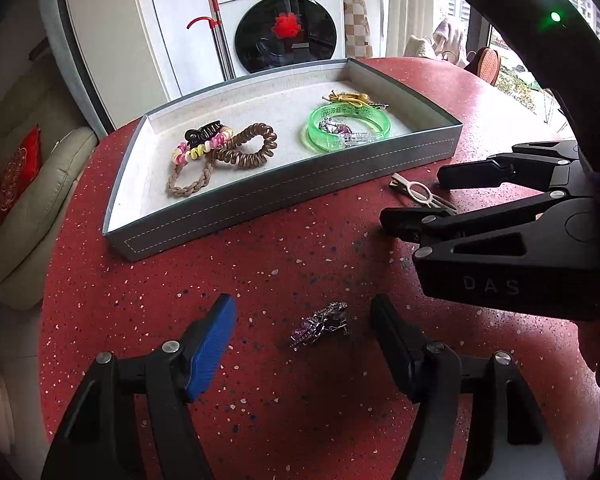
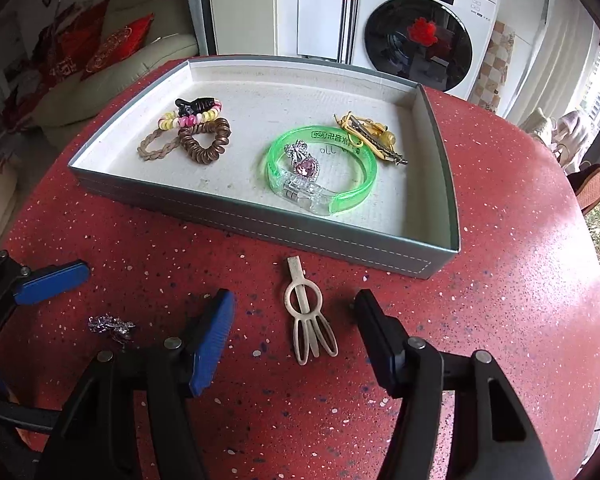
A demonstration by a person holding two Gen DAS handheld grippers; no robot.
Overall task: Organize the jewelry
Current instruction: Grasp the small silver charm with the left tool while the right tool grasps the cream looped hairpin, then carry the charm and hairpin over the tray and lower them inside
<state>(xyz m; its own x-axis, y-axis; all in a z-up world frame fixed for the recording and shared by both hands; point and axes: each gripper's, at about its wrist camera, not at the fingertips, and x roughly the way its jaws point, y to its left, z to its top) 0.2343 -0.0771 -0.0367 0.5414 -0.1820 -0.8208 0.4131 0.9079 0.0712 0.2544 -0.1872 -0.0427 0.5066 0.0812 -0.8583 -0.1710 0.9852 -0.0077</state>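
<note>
2 grippers hover over loose pieces on the red surface (image 1: 260, 264).
Left gripper (image 1: 304, 344) jaws wide around a purple brooch (image 1: 319, 325), untouched; right gripper (image 2: 294, 320) jaws wide around a beige hair clip (image 2: 309, 316). Farther up-frame, the grey tray (image 2: 236, 216) holds hair ties and a green bangle (image 2: 320, 168).

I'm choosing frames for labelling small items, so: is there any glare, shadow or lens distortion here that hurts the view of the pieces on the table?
Left wrist view: fisheye bends the tray walls; window light washes out the far table edge; the rhinestone hair clip stays sharp, faintly shadowed. Right wrist view: the same bending; glare on the table's right side; the beige hair clip is crisp.
</note>
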